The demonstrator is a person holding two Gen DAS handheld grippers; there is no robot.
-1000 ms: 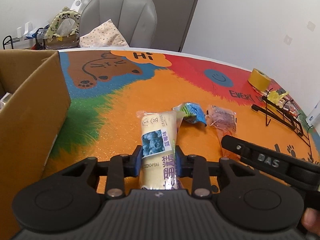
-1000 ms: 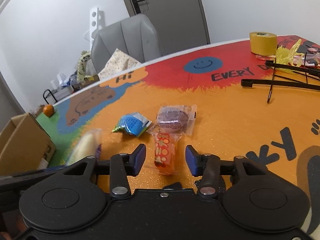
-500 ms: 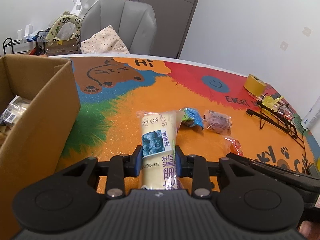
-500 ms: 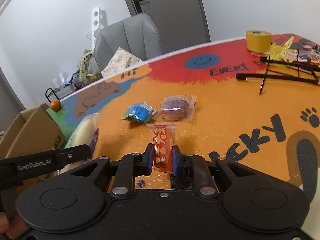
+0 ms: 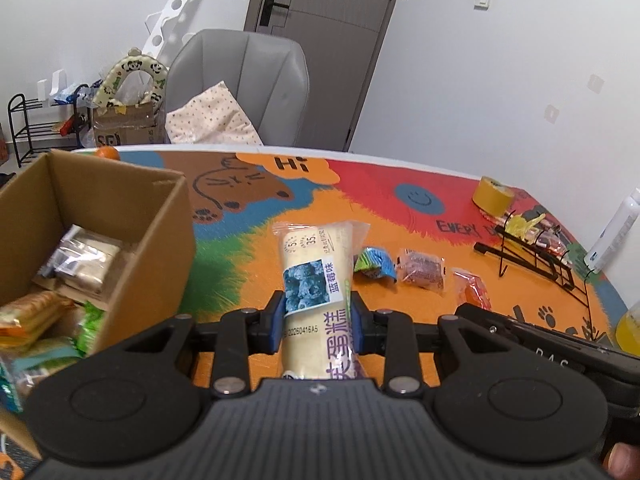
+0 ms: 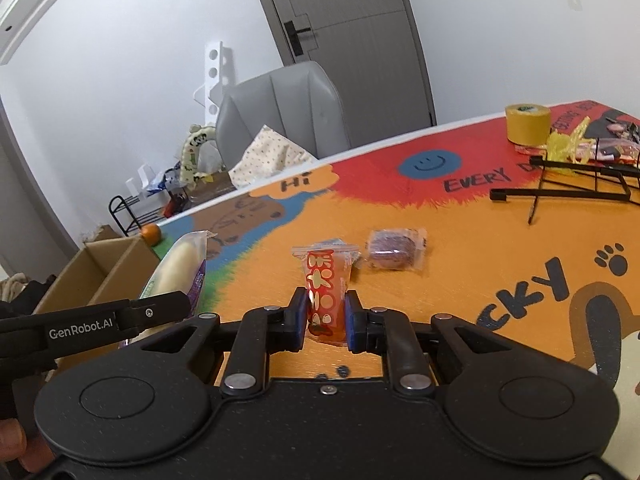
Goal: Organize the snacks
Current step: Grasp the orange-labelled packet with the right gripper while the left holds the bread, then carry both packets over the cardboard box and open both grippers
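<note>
My left gripper (image 5: 318, 316) is shut on a long cream blueberry cake roll pack (image 5: 316, 276) and holds it above the colourful table mat, just right of the open cardboard box (image 5: 160, 216). The roll also shows in the right wrist view (image 6: 180, 268). My right gripper (image 6: 326, 316) is shut on a small red-orange snack packet (image 6: 326, 280), lifted off the mat; it also shows in the left wrist view (image 5: 472, 290). A blue-green packet (image 5: 376, 262) and a purple-brown packet (image 5: 422, 270) (image 6: 394, 250) lie on the orange area.
The box holds several wrapped snacks (image 5: 80, 258). A black wire rack (image 6: 568, 188), a yellow tape roll (image 6: 526, 124) and yellow wrappers stand at the far right. A small orange (image 6: 151, 233) sits by the box. A grey chair (image 5: 240, 88) stands behind the table.
My right gripper closed on the red-orange packet and lifted it. My left gripper rose with the cake roll and moved toward the box, so the box's inside shows.
</note>
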